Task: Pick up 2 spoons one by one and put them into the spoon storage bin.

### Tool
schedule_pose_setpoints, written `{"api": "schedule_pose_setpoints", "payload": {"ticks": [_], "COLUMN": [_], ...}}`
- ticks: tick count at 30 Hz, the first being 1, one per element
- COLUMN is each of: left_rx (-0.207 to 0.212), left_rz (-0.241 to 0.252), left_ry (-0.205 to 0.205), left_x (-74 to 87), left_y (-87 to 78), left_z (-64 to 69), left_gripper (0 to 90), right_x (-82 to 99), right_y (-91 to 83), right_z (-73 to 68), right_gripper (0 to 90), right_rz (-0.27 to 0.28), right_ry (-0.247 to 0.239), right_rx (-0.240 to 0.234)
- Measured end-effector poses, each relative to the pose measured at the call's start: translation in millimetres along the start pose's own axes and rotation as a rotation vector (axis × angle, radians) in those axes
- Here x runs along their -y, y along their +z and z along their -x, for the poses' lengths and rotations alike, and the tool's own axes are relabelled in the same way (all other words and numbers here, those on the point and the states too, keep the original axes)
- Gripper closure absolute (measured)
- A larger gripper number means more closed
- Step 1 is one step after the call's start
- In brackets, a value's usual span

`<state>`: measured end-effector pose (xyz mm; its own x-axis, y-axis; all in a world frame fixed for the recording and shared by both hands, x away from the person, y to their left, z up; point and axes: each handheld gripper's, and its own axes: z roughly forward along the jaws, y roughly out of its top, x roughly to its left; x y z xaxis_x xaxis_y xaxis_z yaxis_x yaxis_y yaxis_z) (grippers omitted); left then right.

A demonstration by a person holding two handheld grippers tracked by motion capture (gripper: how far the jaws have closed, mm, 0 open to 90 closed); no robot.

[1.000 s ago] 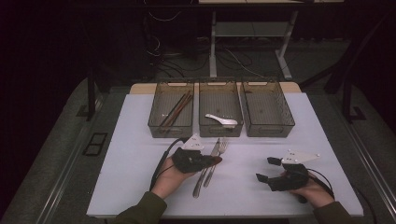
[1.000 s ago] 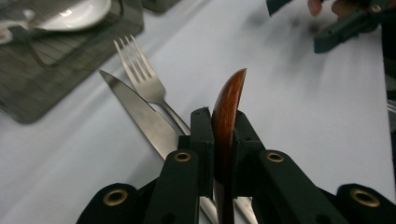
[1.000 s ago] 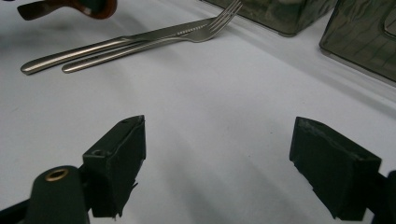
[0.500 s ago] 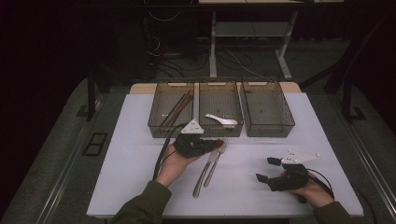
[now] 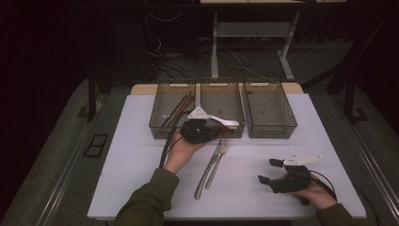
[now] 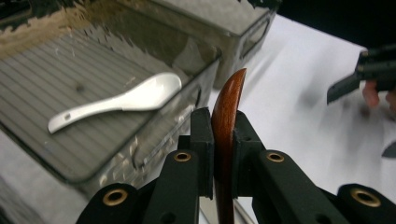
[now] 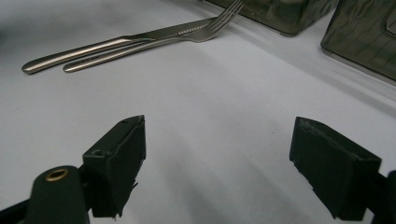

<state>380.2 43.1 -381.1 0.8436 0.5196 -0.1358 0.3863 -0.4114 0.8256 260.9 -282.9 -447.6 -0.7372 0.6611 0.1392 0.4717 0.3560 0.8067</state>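
Observation:
My left gripper hangs at the front edge of the middle bin, shut on a slim brown wooden utensil that stands up between its jaws. A white ceramic spoon lies in that bin, just beyond the gripper. Wooden sticks lie in the left bin. A steel knife and fork lie side by side on the white table. My right gripper rests low at the front right, jaws wide apart, with bare table between them.
Three brown see-through bins stand in a row at the back of the white table; the right bin holds nothing. The knife and fork lie ahead of the right gripper. Dark floor and desk legs lie beyond.
My left hand has moved away from the knife and fork toward the bins and risen a little, carrying the wooden utensil. The right hand has stayed put.

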Motion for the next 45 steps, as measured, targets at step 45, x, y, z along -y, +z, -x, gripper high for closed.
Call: {"api": "schedule_pose_setpoints", "payload": {"ticks": [45], "left_rx": [-0.161], "left_rz": [0.061], "left_ry": [-0.100], "left_x": [-88.4], "left_y": [81.2], "left_z": [-70.7], "left_gripper": [81.1], "right_x": [-0.1], "right_y": [-0.9], "right_z": [-0.8], "right_gripper": [18.3], "right_rz": [0.011], "right_ry": [-0.010], "right_rx": [-0.020]}}
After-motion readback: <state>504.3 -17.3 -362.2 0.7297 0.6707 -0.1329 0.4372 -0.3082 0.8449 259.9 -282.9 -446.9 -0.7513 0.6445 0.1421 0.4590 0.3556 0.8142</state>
